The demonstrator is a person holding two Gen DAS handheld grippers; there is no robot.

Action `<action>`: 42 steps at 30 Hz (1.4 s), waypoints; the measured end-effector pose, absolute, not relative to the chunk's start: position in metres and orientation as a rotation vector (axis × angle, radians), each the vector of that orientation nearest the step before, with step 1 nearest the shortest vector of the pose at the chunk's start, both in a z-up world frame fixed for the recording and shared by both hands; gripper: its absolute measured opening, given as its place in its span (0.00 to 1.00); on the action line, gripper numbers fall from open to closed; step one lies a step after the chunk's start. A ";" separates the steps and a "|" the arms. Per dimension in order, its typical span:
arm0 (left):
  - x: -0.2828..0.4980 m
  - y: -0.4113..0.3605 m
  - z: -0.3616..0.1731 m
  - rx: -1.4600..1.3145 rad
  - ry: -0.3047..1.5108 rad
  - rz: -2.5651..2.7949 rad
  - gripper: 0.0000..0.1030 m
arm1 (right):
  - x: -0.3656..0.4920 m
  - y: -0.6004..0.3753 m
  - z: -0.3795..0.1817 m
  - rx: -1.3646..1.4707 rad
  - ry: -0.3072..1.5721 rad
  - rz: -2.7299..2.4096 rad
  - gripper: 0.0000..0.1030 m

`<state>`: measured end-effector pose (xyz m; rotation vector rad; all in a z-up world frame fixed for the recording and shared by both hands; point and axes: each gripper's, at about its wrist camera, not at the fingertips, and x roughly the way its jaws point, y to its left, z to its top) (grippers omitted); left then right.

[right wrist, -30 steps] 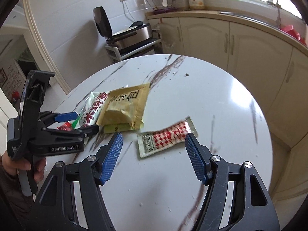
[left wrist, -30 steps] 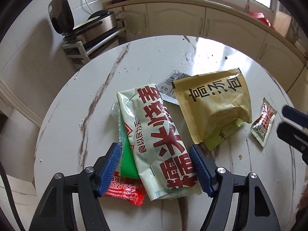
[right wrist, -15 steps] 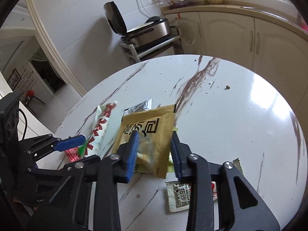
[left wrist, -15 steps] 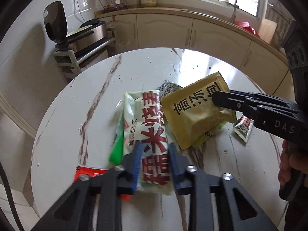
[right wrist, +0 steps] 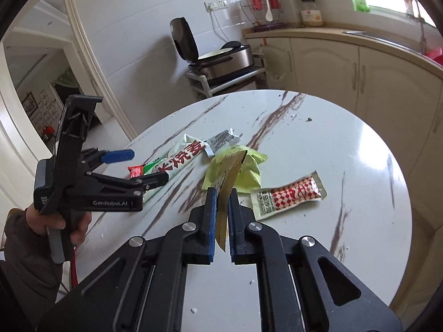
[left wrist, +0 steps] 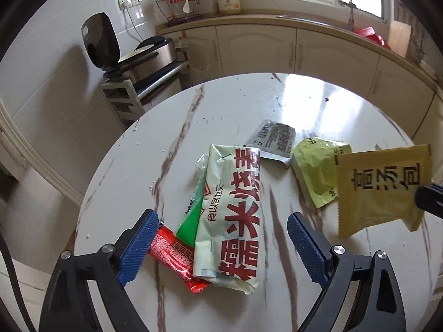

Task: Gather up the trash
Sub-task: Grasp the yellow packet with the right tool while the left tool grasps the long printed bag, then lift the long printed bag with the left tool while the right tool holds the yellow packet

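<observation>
The right gripper (right wrist: 221, 215) is clamped on a mustard-yellow sachet (right wrist: 225, 191) and holds it edge-on above the round marble table (right wrist: 318, 144). In the left wrist view this same sachet (left wrist: 382, 185) hangs at about 3 o'clock, clear of the table surface, with dark printed characters on its face.

The left gripper (left wrist: 218, 246) is opening, its blue pads wide apart. A pale green wrapper with big red characters (left wrist: 235, 210) lies on the table between the pads, but they do not press on it. Under its left edge a bright green packet (left wrist: 191, 221) shows, and at 7 o'clock from it a red packet (left wrist: 174, 254) lies just beside the left pad.

Farther on, at 2 o'clock from the pale green wrapper, a lime-green packet (left wrist: 315, 168) lies flat, partly behind the lifted sachet. A grey packet with small print (left wrist: 274, 141) lies at 12 o'clock, touching the top of the pale green wrapper.

In the right wrist view a red-and-white checked sachet (right wrist: 290, 193) lies alone at 3 o'clock of the lime-green packet (right wrist: 249, 168).

Beyond the table, an open-lidded cooker (left wrist: 141, 52) stands on a white rack (left wrist: 130, 94) at 11 o'clock. On the counter (left wrist: 304, 22) a wire basket (left wrist: 180, 2) holds red items and a white spoon, and a jar (left wrist: 228, 0) stands beside it.
</observation>
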<state>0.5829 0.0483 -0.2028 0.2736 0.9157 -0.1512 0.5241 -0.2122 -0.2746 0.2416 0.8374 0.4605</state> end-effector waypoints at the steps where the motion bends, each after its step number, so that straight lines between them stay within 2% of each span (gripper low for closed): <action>1: 0.586 0.046 -0.208 0.277 0.939 -0.143 0.89 | 0.523 -0.216 -0.276 0.248 0.838 0.458 0.07; 5: 0.592 0.045 -0.222 0.269 0.978 -0.112 0.86 | 0.521 -0.223 -0.279 0.263 0.842 0.460 0.07; 6: 0.593 0.048 -0.223 0.225 0.996 -0.130 0.79 | 0.520 -0.224 -0.279 0.267 0.840 0.461 0.07; 7: 0.594 0.050 -0.222 0.181 1.012 -0.160 0.64 | 0.521 -0.225 -0.279 0.270 0.839 0.463 0.07; 9: 0.594 0.050 -0.221 0.190 1.013 -0.176 0.61 | 0.522 -0.227 -0.279 0.280 0.835 0.464 0.07; 11: 0.587 0.043 -0.213 0.217 0.976 -0.197 0.43 | 0.522 -0.229 -0.279 0.292 0.832 0.465 0.07; 12: 0.584 0.041 -0.206 0.208 0.960 -0.211 0.20 | 0.521 -0.230 -0.278 0.295 0.825 0.465 0.07; 13: 0.581 0.039 -0.199 0.198 0.948 -0.210 0.15 | 0.520 -0.230 -0.277 0.297 0.824 0.467 0.07; 21: 0.554 0.025 -0.185 0.138 0.990 -0.294 0.13 | 0.493 -0.243 -0.259 0.310 0.791 0.465 0.04; 28: 0.494 0.025 -0.158 0.053 1.026 -0.415 0.12 | 0.463 -0.259 -0.243 0.313 0.779 0.444 0.04; 38: 0.401 0.005 -0.166 0.201 1.030 -0.483 0.13 | 0.412 -0.287 -0.258 0.377 0.810 0.416 0.03; 41: 0.391 0.002 -0.171 0.257 1.004 -0.442 0.18 | 0.400 -0.290 -0.260 0.382 0.812 0.415 0.03; 42: 0.389 -0.001 -0.175 0.268 1.000 -0.422 0.27 | 0.399 -0.289 -0.259 0.385 0.813 0.418 0.04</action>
